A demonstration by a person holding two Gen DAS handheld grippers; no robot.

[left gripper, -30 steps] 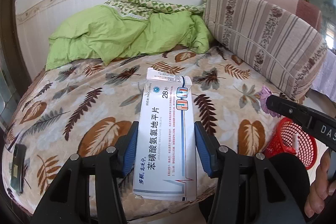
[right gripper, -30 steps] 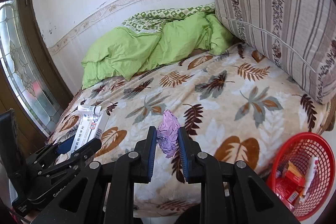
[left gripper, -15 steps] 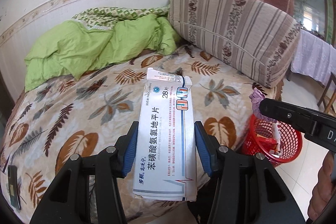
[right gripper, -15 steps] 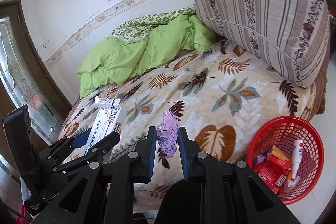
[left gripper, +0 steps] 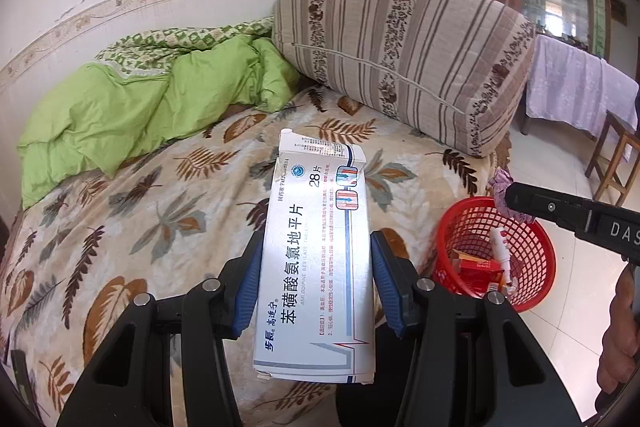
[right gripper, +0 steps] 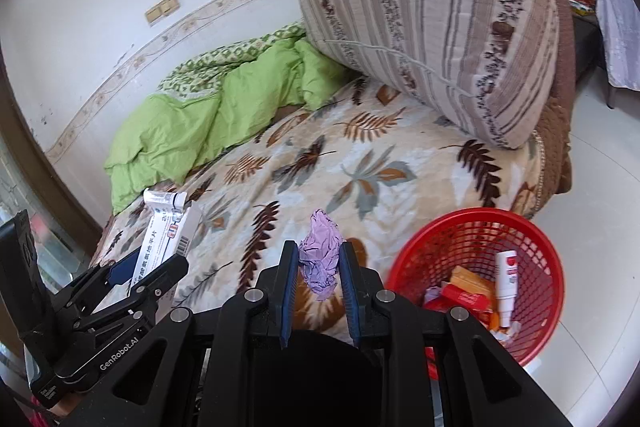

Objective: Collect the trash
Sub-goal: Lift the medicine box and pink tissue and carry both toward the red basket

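My left gripper (left gripper: 316,267) is shut on a long white medicine box (left gripper: 320,251) with blue Chinese print, held above the bed's front edge. It also shows at the left of the right wrist view (right gripper: 160,247). My right gripper (right gripper: 319,263) is shut on a crumpled purple paper wad (right gripper: 320,259). The wad also shows in the left wrist view (left gripper: 505,191), above the red basket. The red mesh basket (left gripper: 536,239) stands on the floor by the bed, to the right of both grippers (right gripper: 532,239), with several boxes and a white tube inside.
A bed with a leaf-print blanket (left gripper: 160,211) fills the middle. A green quilt (left gripper: 140,107) lies at its back and a big striped cushion (left gripper: 400,55) at the right. White tiled floor (right gripper: 600,187) lies right of the basket. A wooden stool (left gripper: 616,155) stands far right.
Both grippers have swung to the right with their loads. The red basket has come closer and more into view, and the purple wad now hangs over its rim.
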